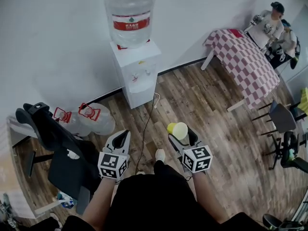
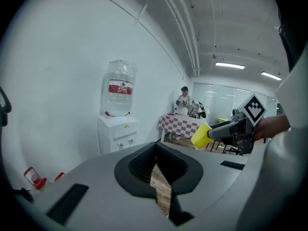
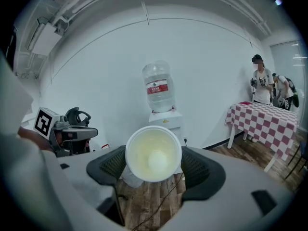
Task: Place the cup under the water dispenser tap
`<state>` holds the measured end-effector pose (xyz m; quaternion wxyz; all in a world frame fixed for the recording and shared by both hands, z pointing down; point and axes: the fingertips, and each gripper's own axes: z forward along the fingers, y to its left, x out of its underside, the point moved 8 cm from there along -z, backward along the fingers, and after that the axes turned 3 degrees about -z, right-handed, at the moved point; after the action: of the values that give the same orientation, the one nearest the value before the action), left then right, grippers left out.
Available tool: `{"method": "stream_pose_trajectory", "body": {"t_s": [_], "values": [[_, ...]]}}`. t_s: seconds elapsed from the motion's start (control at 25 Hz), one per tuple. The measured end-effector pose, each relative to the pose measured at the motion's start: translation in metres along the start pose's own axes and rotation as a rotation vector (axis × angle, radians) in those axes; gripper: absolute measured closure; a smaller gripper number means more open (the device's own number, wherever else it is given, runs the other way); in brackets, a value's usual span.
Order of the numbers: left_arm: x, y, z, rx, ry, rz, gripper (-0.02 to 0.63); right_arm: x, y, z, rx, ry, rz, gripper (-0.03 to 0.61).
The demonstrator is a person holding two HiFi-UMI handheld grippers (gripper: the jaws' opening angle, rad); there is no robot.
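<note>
The cup [image 1: 180,129] is gripped in the right gripper [image 1: 182,134], whose jaws close on its sides. It is well short of the water dispenser [image 1: 139,93] and off to that unit's right-front over the wood floor. It lies on its side, with its long axis running along the jaws. The base points toward the dispenser and the open mouth faces back at the gripper's camera. The inside looks pale and empty.

The taps [image 1: 141,75] sit in a recess on the dispenser's front, straight ahead of the cup and higher than the floor. By this reading the cup has to travel forward and turn mouth-up before it sits beneath them.

The left gripper [image 1: 123,134] hangs in front of the dispenser too, slightly to its left. Its jaws are pressed together on nothing, so the right side is the one doing the job.

A large clear bottle [image 1: 130,13] stands inverted on the dispenser, its fill level unreadable. Two spare bottles [image 1: 96,118] lie on the floor at the dispenser's left.
</note>
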<state>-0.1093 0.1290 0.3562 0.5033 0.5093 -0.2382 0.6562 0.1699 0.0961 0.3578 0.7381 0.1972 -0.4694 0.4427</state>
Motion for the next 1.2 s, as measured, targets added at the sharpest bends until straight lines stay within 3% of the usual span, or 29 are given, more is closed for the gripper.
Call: {"method": "stream_pose_trajectory", "body": {"t_s": [0.72, 1.2], "values": [[-0.034, -0.032, 0.095, -0.152, 0.032, -0.021, 0.600, -0.023, -0.116, 0.072, -0.176, 0.046, -0.028, 0.218], [-0.034, -0.021, 0.116, -0.195, 0.058, -0.051, 0.600, -0.036, -0.129, 0.108, -0.232, 0.076, -0.040, 0.218]]}}
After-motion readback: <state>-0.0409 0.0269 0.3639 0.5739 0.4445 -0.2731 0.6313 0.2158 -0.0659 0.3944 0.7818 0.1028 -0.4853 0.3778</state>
